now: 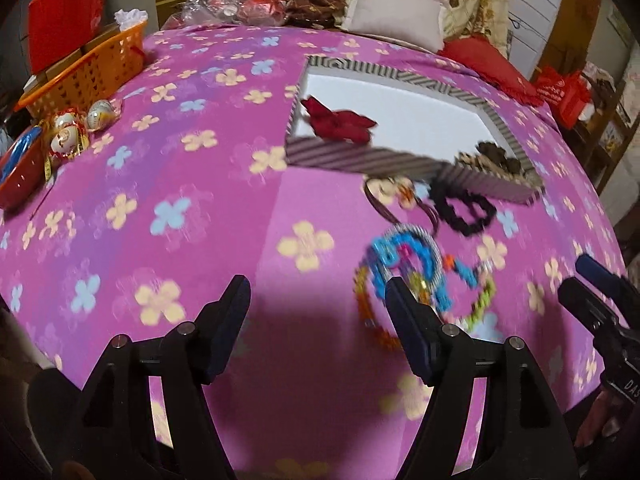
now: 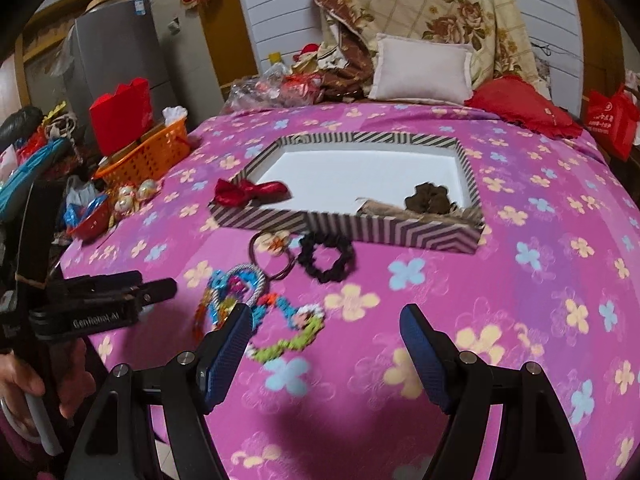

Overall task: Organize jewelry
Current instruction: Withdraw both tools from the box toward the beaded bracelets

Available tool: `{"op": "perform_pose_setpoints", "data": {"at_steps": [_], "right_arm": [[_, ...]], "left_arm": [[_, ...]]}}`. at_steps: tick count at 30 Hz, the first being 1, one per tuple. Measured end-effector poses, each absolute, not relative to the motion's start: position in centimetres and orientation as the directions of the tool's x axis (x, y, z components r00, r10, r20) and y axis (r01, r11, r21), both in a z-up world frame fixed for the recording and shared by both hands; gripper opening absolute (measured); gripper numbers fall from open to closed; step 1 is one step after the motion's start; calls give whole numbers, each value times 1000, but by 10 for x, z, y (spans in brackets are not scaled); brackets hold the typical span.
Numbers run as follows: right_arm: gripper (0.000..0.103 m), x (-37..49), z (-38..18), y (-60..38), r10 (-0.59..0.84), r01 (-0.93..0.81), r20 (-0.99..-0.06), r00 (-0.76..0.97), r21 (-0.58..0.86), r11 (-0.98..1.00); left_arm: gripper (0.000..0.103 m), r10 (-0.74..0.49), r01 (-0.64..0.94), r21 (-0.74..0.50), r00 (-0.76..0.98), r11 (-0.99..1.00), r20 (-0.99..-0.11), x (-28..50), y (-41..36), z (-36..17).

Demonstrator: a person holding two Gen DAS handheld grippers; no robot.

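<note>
At centre frame, the striped box [image 2: 352,229] holds a red bow [image 2: 250,192] at its left edge and a dark scrunchie [image 2: 426,199] at lower right. Below it, on the bedspread [image 2: 500,280], lie a black scrunchie [image 2: 328,258] and blurred beaded bracelets [image 2: 264,312]. Both the left gripper [image 1: 316,304] and the right gripper [image 2: 326,324] gape, holding nothing.

We're in a lived-in bedroom: a bed [image 2: 520,280] under a pink flowered sheet, a white pillow [image 2: 422,70] and a red cushion [image 2: 520,106] at its head, a rose-patterned quilt [image 2: 440,4] bundled behind. A grey fridge [image 2: 116,52] stands alongside, with an orange basket [image 2: 148,156] among the household clutter.
</note>
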State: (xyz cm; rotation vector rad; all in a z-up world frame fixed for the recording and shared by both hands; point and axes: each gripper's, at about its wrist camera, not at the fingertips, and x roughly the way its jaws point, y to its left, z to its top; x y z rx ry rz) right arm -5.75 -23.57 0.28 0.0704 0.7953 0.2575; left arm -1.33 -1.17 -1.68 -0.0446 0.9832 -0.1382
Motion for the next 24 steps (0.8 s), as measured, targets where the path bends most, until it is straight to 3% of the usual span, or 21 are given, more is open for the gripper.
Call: {"op": "perform_pose_setpoints", "data": {"at_steps": [8,24], "right_arm": [[74,-62,1,-236,252,-202,-697,672,155,967],[74,-60,-3,-233,236,-198,-720,653,139,970]], "left_arm": [[70,-167,173,-87,531,981,-831,-30,-30,-26],[70,-161,171,-83,514,982,-842,-31,-32,-32]]}}
